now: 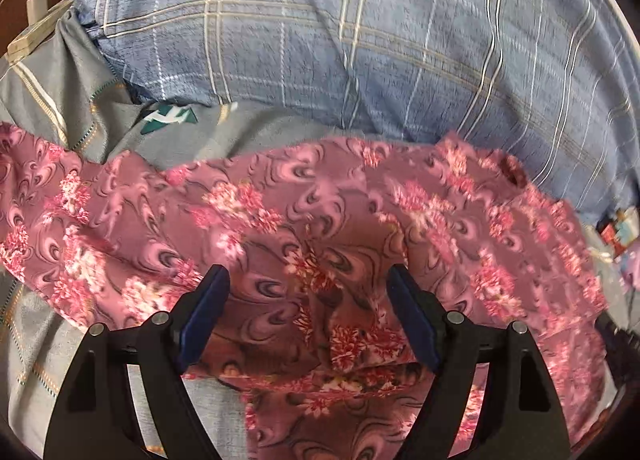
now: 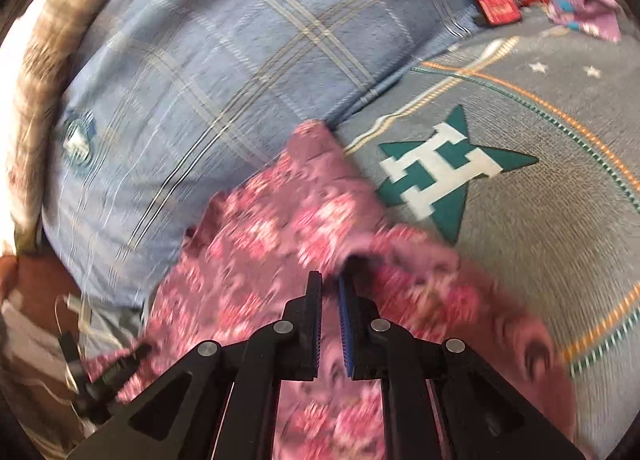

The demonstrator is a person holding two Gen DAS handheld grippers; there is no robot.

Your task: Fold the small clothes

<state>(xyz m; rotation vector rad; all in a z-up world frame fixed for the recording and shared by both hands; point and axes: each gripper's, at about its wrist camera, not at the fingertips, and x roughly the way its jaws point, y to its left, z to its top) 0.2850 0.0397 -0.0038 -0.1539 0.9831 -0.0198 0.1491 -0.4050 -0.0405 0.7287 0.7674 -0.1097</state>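
Pink floral-print cotton garment (image 1: 304, 219), spread crumpled across the grey printed bedsheet (image 1: 52, 340), far edge just beside the blue plaid pillow (image 1: 360, 39). In the right wrist view, same garment (image 2: 260, 244) bunched up near the teal star with white H (image 2: 440, 171) printed on the sheet. Left gripper (image 1: 308, 280) spread wide over the middle of the cloth, gripping nothing. Right gripper (image 2: 330, 280) nearly closed, a fold of the pink fabric seemingly pinched at the tips, though blur makes this uncertain. Probably mid-fold, carrying one edge over. To do it well: keep the right pinch firm and low, drag the edge flat rather than lifting high, bring the left fingers (image 1: 212, 300) down on a matching edge before pulling, and align edges before release. Risk of layers slipping unevenly, and of snagging the pillow. White charger and cable (image 1: 32, 15) far left, well apart.
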